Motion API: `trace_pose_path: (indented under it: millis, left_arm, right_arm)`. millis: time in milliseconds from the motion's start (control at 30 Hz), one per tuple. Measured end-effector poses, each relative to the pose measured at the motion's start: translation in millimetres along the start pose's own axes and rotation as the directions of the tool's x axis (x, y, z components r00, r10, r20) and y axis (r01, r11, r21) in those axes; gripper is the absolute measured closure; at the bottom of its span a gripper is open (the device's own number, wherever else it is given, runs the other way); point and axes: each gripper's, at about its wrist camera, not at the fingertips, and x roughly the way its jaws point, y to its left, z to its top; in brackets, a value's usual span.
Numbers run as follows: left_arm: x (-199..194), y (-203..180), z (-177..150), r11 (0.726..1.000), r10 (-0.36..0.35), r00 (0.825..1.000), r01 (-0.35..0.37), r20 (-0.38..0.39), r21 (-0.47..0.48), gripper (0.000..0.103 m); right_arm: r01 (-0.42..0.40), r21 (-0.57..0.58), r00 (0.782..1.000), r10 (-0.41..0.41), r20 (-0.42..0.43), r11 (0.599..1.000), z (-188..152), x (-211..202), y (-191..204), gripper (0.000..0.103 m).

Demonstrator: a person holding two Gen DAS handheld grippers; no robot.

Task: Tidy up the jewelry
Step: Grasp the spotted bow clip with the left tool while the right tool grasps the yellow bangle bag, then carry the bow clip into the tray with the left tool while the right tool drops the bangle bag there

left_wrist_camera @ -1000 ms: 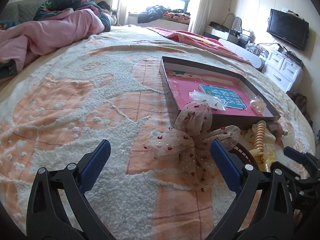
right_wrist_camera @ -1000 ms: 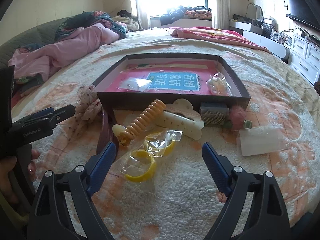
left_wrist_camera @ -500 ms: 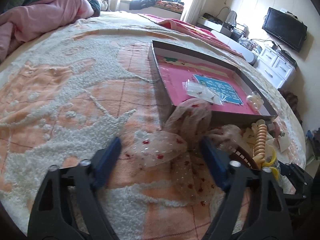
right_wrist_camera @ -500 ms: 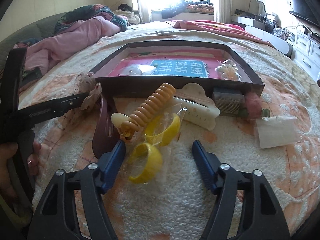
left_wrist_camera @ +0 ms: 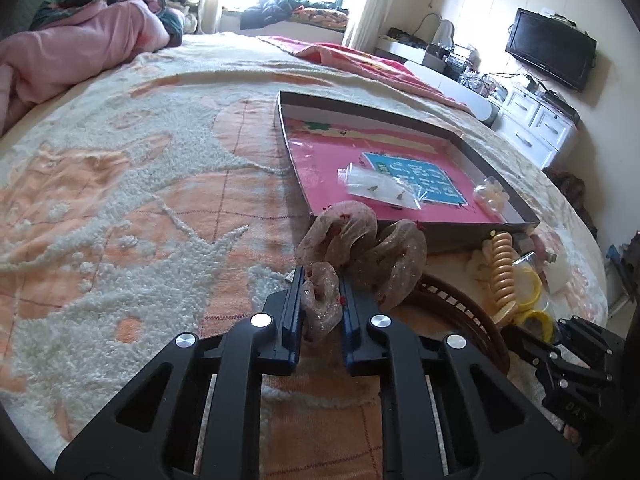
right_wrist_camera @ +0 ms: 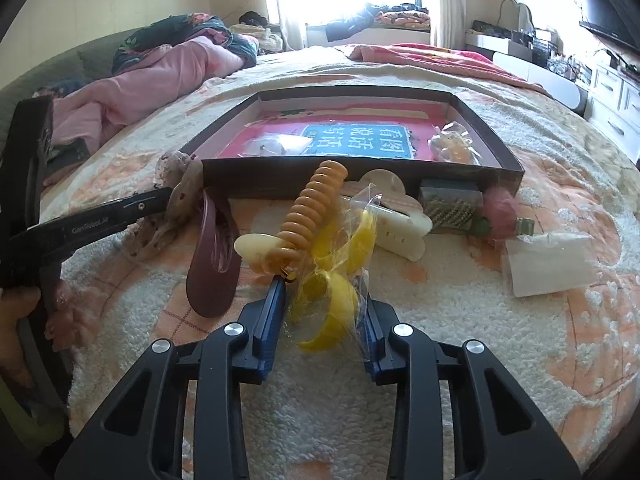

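My left gripper (left_wrist_camera: 320, 300) is shut on a sheer beige bow (left_wrist_camera: 360, 248) with red dots, just in front of the near left corner of the dark box (left_wrist_camera: 432, 240). The bow also shows in the right wrist view (right_wrist_camera: 176, 204), with the left gripper's finger against it. My right gripper (right_wrist_camera: 322, 312) is shut on a clear bag with yellow bangles (right_wrist_camera: 332, 280). The box (right_wrist_camera: 304, 180) has a pink bottom and holds a small clear bag (left_wrist_camera: 380, 188) and a bag of pale beads (left_wrist_camera: 490, 196).
In front of the box lie a brown headband (right_wrist_camera: 214, 264), an orange spiral hair clip (right_wrist_camera: 312, 212), a cream claw clip (right_wrist_camera: 396, 220), a patterned clip (right_wrist_camera: 450, 204), a pink pompom clip (right_wrist_camera: 500, 216) and a white packet (right_wrist_camera: 548, 260). A pink quilt (left_wrist_camera: 72, 52) lies far left.
Both grippers moved forward and closed. The left one closed on the bow and bunched it up. The right one closed on the bag of yellow bangles.
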Motion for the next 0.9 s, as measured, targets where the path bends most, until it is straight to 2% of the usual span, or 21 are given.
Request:
trace_pose_path:
  millis: [233,433,900]
  left_arm:
    - [-22.3,-13.9,-4.0,0.998,-0.001,1.000,-0.001,0.031,0.056,0.097]
    - [-36.4,-29.9,-6.6,0.997,-0.029,0.999,0.026,0.037,0.077,0.097]
    - [-40.0,-70.0,-1.3,0.987,-0.085,0.996,0.080,0.034,0.136,0.096]
  right_arm:
    - [0.000,0.050,1.000,0.000,0.001,0.999,-1.2,-12.8,-16.2,0.072]
    - [0.010,0.072,1.000,-0.012,0.015,0.997,-1.1,-24.6,-26.4,0.072]
    - [0.034,0.099,0.997,-0.040,0.059,0.995,2.0,-53.8,-48.6,0.072]
